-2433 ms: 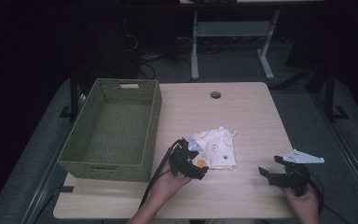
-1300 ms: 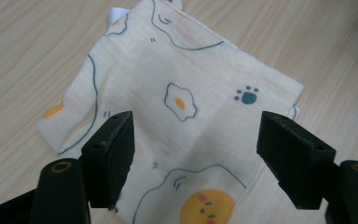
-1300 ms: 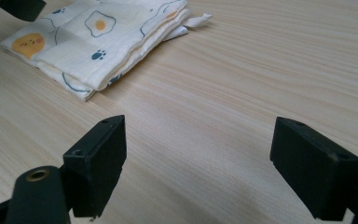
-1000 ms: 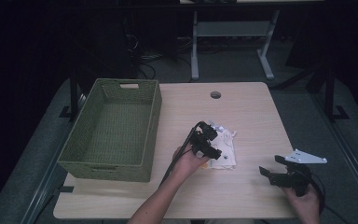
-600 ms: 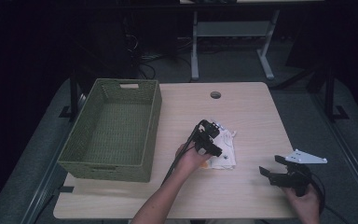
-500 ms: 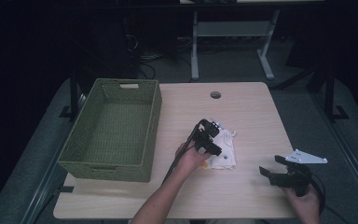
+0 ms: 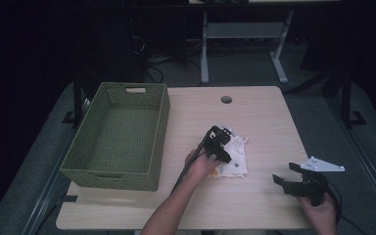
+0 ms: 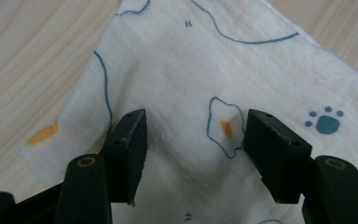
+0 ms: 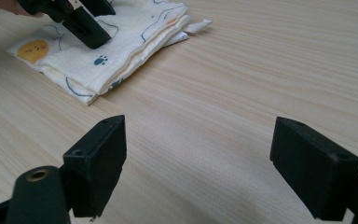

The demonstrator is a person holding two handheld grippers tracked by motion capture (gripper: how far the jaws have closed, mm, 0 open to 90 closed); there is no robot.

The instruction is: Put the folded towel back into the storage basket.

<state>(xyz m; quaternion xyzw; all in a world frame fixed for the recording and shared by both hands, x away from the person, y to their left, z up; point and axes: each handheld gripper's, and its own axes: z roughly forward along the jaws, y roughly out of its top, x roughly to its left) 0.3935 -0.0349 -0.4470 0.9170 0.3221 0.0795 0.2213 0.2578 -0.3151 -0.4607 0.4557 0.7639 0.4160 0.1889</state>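
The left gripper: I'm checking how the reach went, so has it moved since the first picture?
Yes. The left gripper went up the table, away from its near edge, onto the folded cloth. Its jaws have just been closing, cloth bunching between them.

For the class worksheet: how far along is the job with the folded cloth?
Done: the white printed folded cloth lies on the wooden table. In hand: the left tongs have just been closing over it, not yet pinching. Left: lifting it; the green woven basket holds nothing.
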